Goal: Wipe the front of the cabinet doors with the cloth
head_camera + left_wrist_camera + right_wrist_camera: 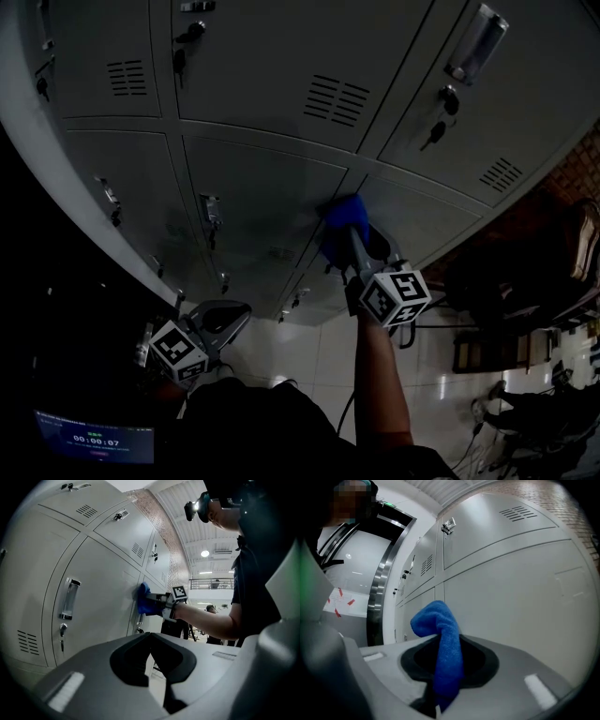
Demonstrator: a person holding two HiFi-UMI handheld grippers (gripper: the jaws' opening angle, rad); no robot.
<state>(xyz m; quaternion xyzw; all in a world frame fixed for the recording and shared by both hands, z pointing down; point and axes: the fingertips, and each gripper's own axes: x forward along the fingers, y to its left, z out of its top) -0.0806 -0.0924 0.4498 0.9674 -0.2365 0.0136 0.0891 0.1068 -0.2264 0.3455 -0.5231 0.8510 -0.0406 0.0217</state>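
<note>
**Wiping a grey door**

Clamps blue cloth (440, 620) in right tool (448, 674), pressing it against cabinet door (262, 187) near the seam with the next door. Holds left tool (151, 641) low, jaws together on nothing, well apart from the cloth.

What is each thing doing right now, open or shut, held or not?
cloth, clamped in the right gripper, pressed against a door.
right gripper, shut on the cloth.
left gripper, shut, holding nothing.
cabinet doors, all shut.
</note>
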